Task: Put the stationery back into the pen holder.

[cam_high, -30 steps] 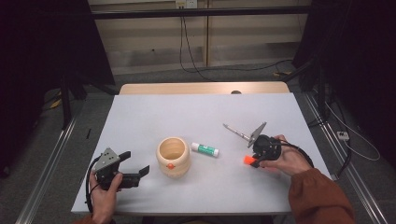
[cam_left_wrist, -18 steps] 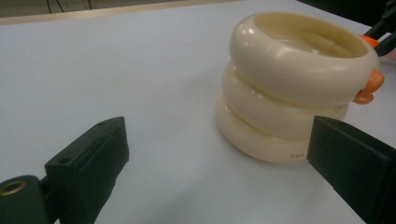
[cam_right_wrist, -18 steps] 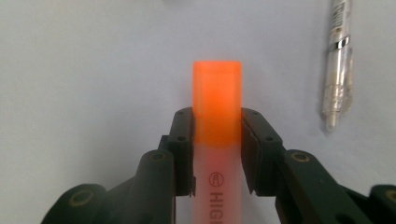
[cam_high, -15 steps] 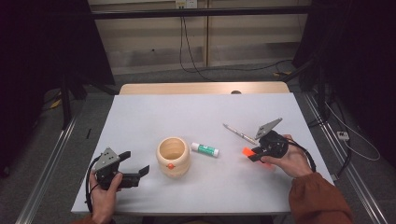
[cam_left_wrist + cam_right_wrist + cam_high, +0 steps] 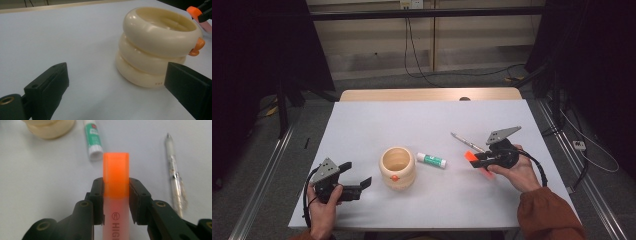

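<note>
Carrying step: highlighter (image 5: 115, 192) clamped between right gripper (image 5: 116, 195) jaws, cup (image 5: 397, 167) ahead-left of them, left gripper (image 5: 120, 85) wide, empty; next, over rim, release.

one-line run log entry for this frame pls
right gripper: shut on orange highlighter, lifted | left gripper: open, beside cream ringed holder | glue stick, pen: on table
</note>
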